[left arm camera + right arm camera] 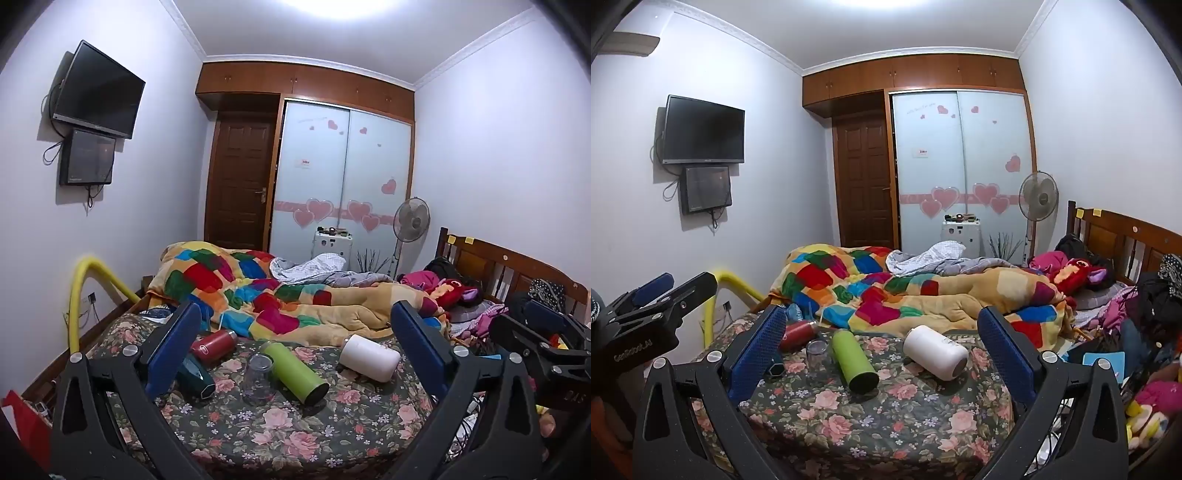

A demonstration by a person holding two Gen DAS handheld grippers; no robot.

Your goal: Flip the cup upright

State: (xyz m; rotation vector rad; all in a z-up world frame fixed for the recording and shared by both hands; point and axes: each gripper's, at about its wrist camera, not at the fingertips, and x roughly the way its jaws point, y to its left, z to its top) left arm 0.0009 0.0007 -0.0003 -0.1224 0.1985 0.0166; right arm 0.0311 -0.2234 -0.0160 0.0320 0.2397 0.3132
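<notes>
Both tongs, left gripper and right gripper, are held wide apart, empty. Beside the lime-green metal flask, the clear glass cup is judged liable to slip or topple on the soft floral bedspread.

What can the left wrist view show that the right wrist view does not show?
Only the left wrist view shows the right gripper at its right edge, and a red object at bottom left. Only the right wrist view shows the left gripper at its left edge, and a blue book. Both share the floral bed, the glass, the green bottle, white bottle, red bottle and the TV.
</notes>
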